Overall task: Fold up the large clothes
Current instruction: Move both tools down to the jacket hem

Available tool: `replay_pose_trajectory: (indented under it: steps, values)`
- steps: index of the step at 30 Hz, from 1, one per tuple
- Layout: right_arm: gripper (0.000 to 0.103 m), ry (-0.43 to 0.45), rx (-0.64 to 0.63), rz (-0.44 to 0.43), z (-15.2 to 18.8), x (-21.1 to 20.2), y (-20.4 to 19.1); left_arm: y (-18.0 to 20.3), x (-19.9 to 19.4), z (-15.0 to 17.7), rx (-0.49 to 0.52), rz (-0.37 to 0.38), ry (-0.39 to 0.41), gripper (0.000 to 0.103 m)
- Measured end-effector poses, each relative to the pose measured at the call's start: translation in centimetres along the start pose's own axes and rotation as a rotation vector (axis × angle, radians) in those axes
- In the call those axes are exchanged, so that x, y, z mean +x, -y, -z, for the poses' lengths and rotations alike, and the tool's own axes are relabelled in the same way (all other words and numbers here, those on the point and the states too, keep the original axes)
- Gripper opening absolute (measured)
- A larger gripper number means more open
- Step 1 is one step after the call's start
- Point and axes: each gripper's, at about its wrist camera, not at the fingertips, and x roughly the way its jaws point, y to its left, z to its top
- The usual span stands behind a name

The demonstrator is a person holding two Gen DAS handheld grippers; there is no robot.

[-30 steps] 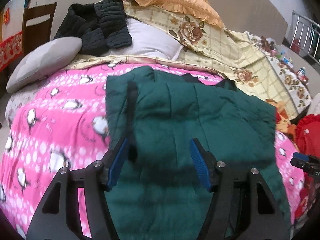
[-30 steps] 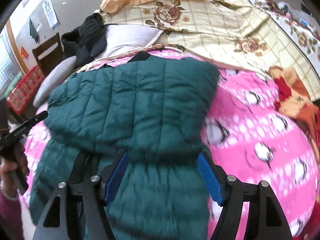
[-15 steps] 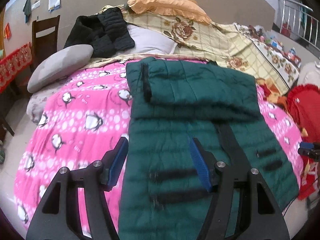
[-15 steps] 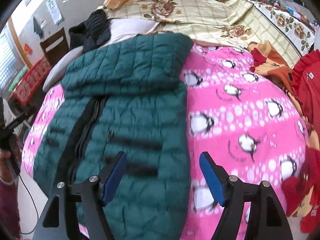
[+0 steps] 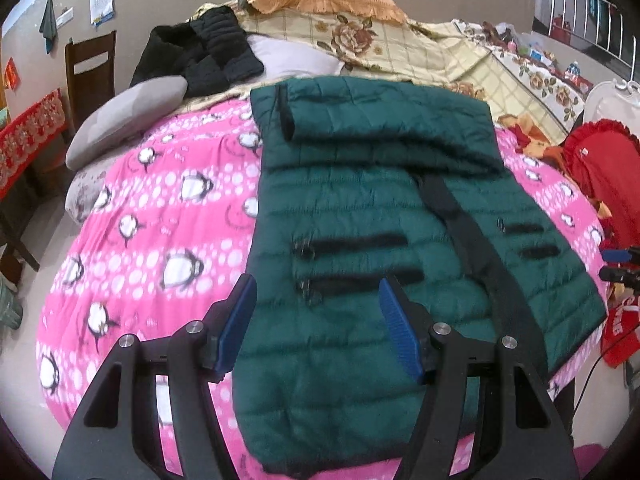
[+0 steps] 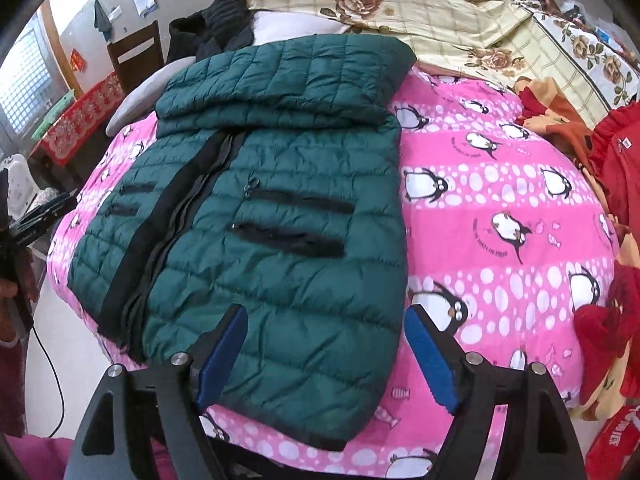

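Dark green quilted puffer jacket [image 5: 384,240] lying flat on pink penguin-print bedspread [image 5: 160,240], long axis near-to-far, far end folded over, near hem beneath both tongs: left gripper [image 5: 316,328] parted and empty, right gripper [image 6: 326,354] opening, empty, equally close.

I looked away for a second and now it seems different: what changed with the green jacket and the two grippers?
Both grippers drew back toward the near edge of the bed, so more of the dark green quilted puffer jacket shows. The right gripper is opening; the left gripper is open, empty. The jacket stayed with its top folded over, on the pink penguin blanket.
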Motion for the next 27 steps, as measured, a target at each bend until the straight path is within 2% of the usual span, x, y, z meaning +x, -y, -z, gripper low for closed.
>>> replay_pose_trajectory:
  steps: [11, 16, 20, 23, 27]
  values:
    - [0.079, -0.065, 0.014, -0.005, 2.3, 1.0, 1.1, -3.3, 0.7, 4.5, -0.075, 0.035, -0.125, 0.064]
    - [0.079, -0.091, 0.032, -0.041, 3.0, 2.0, 1.7, -4.8, 1.4, 6.2, -0.161, 0.118, -0.193, 0.064]
    - [0.079, -0.123, 0.046, -0.088, 3.5, 3.3, 1.7, -5.4, 1.6, 6.2, -0.199, 0.119, -0.188, 0.064]
    - [0.079, -0.127, 0.030, -0.100, 3.4, 3.6, 1.3, -5.5, 2.0, 6.0, -0.218, 0.171, -0.201, 0.064]
    - [0.080, -0.129, 0.032, -0.123, 3.2, 3.9, 1.5, -5.0, 3.1, 6.1, -0.198, 0.173, -0.229, 0.064]
